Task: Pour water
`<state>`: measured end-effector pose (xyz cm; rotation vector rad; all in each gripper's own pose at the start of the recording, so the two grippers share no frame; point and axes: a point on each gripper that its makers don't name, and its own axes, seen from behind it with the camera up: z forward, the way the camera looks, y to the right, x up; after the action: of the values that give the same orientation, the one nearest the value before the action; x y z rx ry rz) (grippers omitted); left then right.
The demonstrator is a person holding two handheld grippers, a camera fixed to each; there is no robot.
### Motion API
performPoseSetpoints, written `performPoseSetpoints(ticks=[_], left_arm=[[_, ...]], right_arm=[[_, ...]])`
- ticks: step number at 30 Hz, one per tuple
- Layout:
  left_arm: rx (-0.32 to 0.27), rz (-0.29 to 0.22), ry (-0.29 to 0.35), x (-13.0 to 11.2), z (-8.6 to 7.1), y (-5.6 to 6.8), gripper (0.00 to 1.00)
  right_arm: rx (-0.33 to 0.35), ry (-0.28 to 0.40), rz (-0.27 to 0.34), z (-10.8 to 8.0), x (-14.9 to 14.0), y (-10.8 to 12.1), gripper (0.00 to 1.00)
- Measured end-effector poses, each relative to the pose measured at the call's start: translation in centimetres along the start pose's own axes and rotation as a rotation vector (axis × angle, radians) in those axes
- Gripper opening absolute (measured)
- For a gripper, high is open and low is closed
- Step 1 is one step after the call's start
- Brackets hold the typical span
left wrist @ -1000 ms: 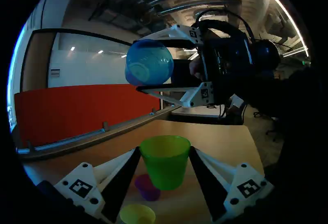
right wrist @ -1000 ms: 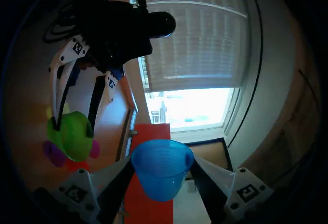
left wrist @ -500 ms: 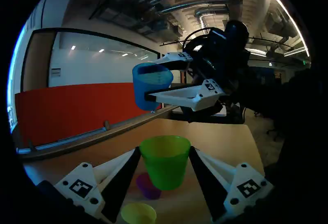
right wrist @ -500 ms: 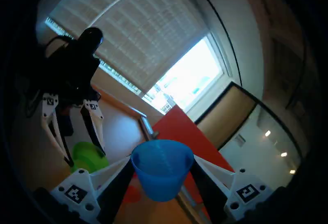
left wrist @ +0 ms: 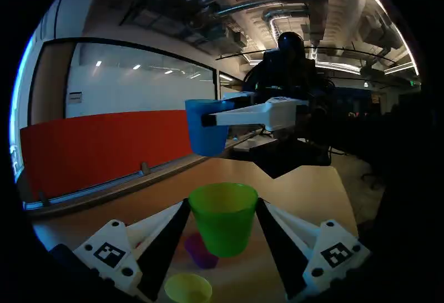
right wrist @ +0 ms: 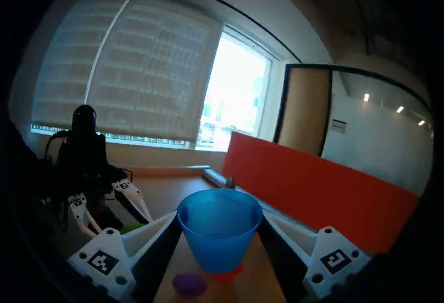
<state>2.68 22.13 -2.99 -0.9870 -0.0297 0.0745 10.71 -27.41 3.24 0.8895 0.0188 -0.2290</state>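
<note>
In the left gripper view my left gripper is shut on a green cup, held upright over the wooden table. Higher up and farther off, the right gripper holds a blue cup upright and level. In the right gripper view my right gripper is shut on that blue cup, its mouth facing up. The left gripper appears small at the left there, with a sliver of the green cup between its fingers.
A purple cup and a yellow cup stand on the table below the green cup. The purple cup and a red item lie under the blue cup. An orange-red partition borders the table's far side.
The right gripper has rotated the blue cup from tipped on its side back to upright and level. The left gripper and green cup have stayed still.
</note>
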Motion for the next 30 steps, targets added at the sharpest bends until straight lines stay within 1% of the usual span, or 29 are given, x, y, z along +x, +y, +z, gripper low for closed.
performPoseSetpoints(ticks=[6, 9, 15, 18, 23, 30], left_arm=[[-0.003, 0.0, -0.028, -0.5, -0.2, 0.1, 0.86], [-0.006, -0.002, -0.046, -0.9, -0.3, 0.2, 0.86], [-0.013, 0.009, -0.09, -1.9, -0.3, 0.4, 0.86], [-0.02, 0.02, -0.11, -2.2, -0.3, 0.6, 0.86], [-0.033, 0.023, -0.141, -2.9, -0.2, 1.0, 0.86], [-0.046, 0.031, -0.193, -4.4, 0.0, 1.4, 0.86]], right_arm=[[0.018, -0.058, 0.072, -0.5, -2.1, -0.1, 0.9], [0.02, -0.082, 0.09, -0.8, -2.9, 0.0, 0.9], [0.028, -0.14, 0.103, -1.1, -4.7, 0.0, 0.9], [0.037, -0.164, 0.114, -1.2, -5.3, -0.2, 0.9], [0.055, -0.199, 0.124, -1.7, -6.5, -0.6, 0.9], [0.07, -0.266, 0.118, -2.4, -8.8, -0.9, 0.9]])
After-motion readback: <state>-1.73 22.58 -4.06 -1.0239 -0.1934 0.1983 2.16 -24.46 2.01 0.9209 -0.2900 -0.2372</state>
